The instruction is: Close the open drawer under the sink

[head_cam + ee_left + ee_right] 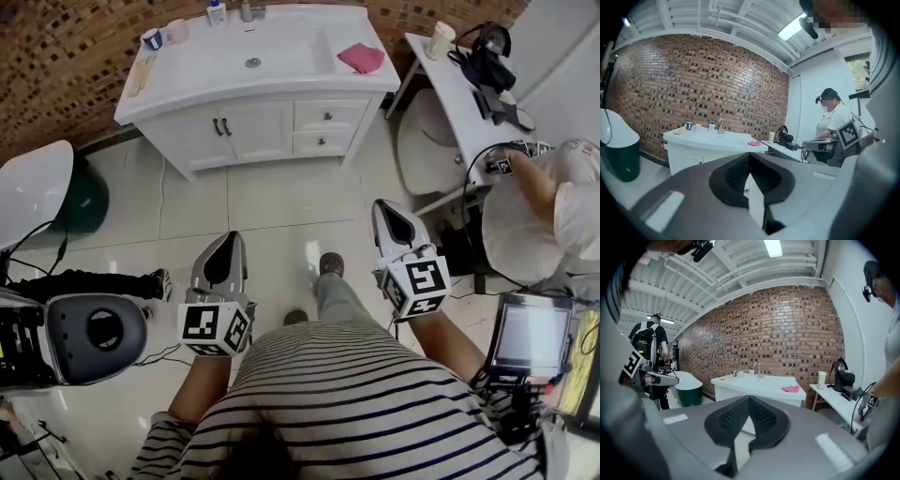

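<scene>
Standing well back from the sink cabinet, the person holds both claws out over the pale tiled floor, their tips pointing toward it. The left claw is at the lower left of the head view. In its own view the black ribbed pads are pressed together at the tips, with nothing between them. The right claw is a little higher and to the right, and it is likewise pinched closed and empty. Both are far from the cabinet and touch nothing.

The two drawers are stacked at the cabinet's right end, upper middle of the frame, beside a pair of doors. Their fronts look nearly flush from this height (I cannot tell which one stands out). A pink cloth lies on the sink top above them. A white table with a paper cup stands at the upper right.
</scene>
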Action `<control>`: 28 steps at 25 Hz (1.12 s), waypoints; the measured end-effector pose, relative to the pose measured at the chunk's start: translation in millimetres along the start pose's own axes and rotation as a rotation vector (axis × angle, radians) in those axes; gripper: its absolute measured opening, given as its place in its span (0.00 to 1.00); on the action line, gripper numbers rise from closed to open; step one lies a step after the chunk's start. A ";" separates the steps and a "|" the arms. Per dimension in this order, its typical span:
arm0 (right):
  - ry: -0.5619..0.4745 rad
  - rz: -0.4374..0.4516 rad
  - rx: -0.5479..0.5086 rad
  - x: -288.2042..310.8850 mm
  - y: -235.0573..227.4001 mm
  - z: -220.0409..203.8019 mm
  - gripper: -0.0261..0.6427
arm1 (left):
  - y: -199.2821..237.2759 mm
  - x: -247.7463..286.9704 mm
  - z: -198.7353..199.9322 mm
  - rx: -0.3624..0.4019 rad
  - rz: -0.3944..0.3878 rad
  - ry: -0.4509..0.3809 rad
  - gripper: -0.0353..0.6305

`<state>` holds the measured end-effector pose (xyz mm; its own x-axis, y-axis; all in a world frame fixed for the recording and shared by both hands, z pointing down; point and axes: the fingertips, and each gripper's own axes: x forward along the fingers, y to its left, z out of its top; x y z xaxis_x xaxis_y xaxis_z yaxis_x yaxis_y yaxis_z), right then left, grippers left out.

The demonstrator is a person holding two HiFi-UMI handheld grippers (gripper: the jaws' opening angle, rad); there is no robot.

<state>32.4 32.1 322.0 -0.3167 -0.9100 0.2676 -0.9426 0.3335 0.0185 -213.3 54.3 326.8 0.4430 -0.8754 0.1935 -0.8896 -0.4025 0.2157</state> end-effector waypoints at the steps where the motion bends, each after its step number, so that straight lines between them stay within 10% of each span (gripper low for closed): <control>1: 0.003 -0.004 -0.002 -10.4 7.4 0.9 0.04 | -2.5 -11.1 -1.1 0.000 -0.005 -0.001 0.08; 28: -0.093 0.095 0.065 -95.7 14.6 9.9 0.04 | -110.9 -59.8 -3.8 0.043 -0.021 -0.042 0.08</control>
<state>48.0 121.6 287.1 -0.4109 -0.8948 0.1745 -0.9116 0.4058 -0.0655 -140.7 152.2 295.0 0.4578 -0.8764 0.1492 -0.8843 -0.4316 0.1782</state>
